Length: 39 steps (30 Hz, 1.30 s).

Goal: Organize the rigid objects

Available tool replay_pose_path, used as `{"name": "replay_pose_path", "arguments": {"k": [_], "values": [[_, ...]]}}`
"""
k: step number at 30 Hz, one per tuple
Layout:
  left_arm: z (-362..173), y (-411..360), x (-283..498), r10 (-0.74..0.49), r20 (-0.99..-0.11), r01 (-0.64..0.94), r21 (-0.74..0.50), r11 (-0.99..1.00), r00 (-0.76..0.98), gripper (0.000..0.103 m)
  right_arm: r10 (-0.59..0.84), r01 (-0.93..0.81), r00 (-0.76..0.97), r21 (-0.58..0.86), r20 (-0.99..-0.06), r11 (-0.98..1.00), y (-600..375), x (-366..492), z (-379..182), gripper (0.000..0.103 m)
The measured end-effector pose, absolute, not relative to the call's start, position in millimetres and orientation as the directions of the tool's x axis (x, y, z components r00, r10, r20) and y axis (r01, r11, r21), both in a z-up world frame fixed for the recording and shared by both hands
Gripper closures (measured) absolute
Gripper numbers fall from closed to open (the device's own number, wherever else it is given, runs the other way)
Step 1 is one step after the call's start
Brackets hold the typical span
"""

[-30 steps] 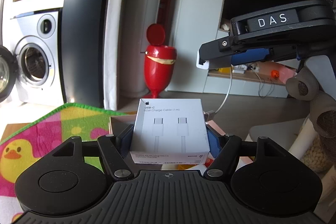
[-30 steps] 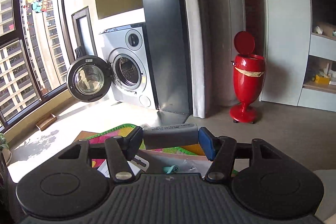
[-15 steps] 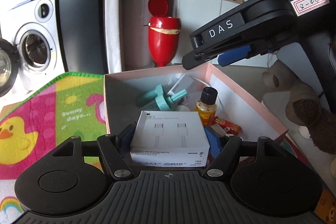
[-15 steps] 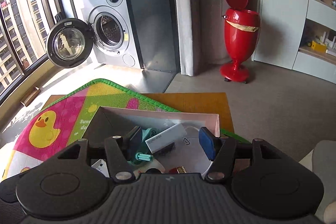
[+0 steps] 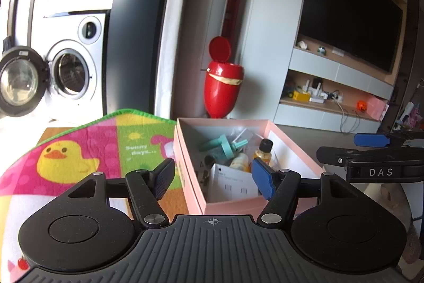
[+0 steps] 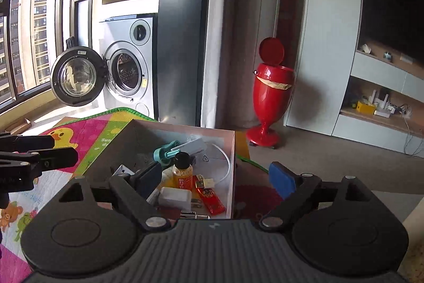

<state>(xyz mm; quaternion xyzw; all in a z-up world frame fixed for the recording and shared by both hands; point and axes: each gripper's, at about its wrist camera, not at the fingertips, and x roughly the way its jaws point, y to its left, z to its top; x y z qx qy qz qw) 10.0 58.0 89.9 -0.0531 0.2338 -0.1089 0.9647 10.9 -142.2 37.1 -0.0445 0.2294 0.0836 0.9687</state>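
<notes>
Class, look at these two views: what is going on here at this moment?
A person with tongs in each hand is sorting small items into a pink box on a play mat. The white cable box lies inside, near an orange bottle. The left tongs are closing and the right tongs opening; both hold nothing.

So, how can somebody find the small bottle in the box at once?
Find the pink box on the colourful play mat. Near its middle stands the small bottle. It alone has orange contents with a black cap; the items beside it are teal, white or red.
</notes>
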Motion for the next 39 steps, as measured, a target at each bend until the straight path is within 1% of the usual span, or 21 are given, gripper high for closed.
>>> {"name": "replay_pose_path", "arguments": {"k": [2,6,9,11,13,14,15,18,21,24,27,29,35,37,39], "values": [[79.5,56.9,-8.7,-0.230,-0.481,0.180,-0.148,0.973,0.846,0.034,0.152,-0.185,0.856,-0.020,-0.495,0.982,-142.8,0.3,22.9,0.007],[50.5,52.0,-30.1,-0.153,-0.563,0.117,-0.100,0.988,0.812,0.034,0.194,-0.200,0.771,0.059,-0.607,0.978,-134.0,-12.5,-14.7,0.006],[34.2,54.6,-32.2,-0.107,-0.596,0.067,-0.088,0.994,0.796,0.034,0.191,-0.223,0.730,0.035,-0.656,0.974,-119.9,-17.6,-34.2,0.006],[27.7,52.0,-29.4,-0.105,-0.611,0.063,-0.090,0.994,0.785,0.034,0.177,-0.235,0.721,0.003,-0.670,0.972,-113.3,-18.3,-41.6,0.006],[20.2,49.1,-25.6,-0.118,-0.630,0.067,-0.104,0.992,0.768,0.034,0.152,-0.233,0.703,-0.023,-0.694,0.972,-110.1,-15.9,-50.6,0.004],[15.5,47.3,-23.9,-0.117,-0.641,0.066,-0.104,0.992,0.758,0.032,0.154,-0.225,0.706,-0.012,-0.691,0.974,-111.6,-14.8,-54.6,0.000],[11.2,40.7,-28.2,-0.093,-0.618,0.068,-0.063,0.996,0.781,0.032,0.171,-0.217,0.710,0.018,-0.683,0.976,-116.9,-15.5,-57.3,0.000],[6.4,28.0,-27.7,-0.035,-0.604,0.050,0.008,0.999,0.796,0.031,0.164,-0.203,0.720,0.022,-0.674,0.979,-118.6,-16.0,-57.2,0.000],[6.4,29.0,-25.3,-0.035,-0.604,0.038,-0.008,0.999,0.796,0.030,0.161,-0.195,0.738,0.021,-0.655,0.981,-118.4,-18.0,-59.2,0.000],[6.2,29.0,-25.9,-0.034,-0.603,0.038,-0.006,0.999,0.797,0.030,0.166,-0.186,0.771,0.032,-0.615,0.982,-121.9,-23.0,-63.0,0.000],[6.1,27.8,-25.5,-0.028,-0.604,0.038,0.004,0.999,0.796,0.030,0.101,-0.109,0.785,0.025,-0.612,0.994,-121.6,-21.0,-63.1,0.000],[6.2,27.2,-25.1,-0.026,-0.605,0.038,0.007,0.999,0.796,0.030,0.087,-0.088,0.788,0.027,-0.610,0.996,-121.2,-19.7,-63.3,0.000],[6.5,24.1,-24.0,-0.007,-0.607,0.015,0.008,1.000,0.795,0.029,0.055,-0.113,0.812,-0.065,-0.581,0.991,-111.3,-22.8,-63.0,0.000],[6.7,22.0,-23.1,-0.001,-0.608,0.010,0.011,1.000,0.794,0.029,0.057,-0.109,0.810,-0.055,-0.583,0.993,-112.8,-22.1,-63.2,0.000],[6.6,22.3,-23.5,-0.001,-0.607,0.009,0.010,1.000,0.794,0.029,0.082,-0.106,0.798,-0.005,-0.597,0.994,-119.5,-18.8,-63.8,0.000]]}}
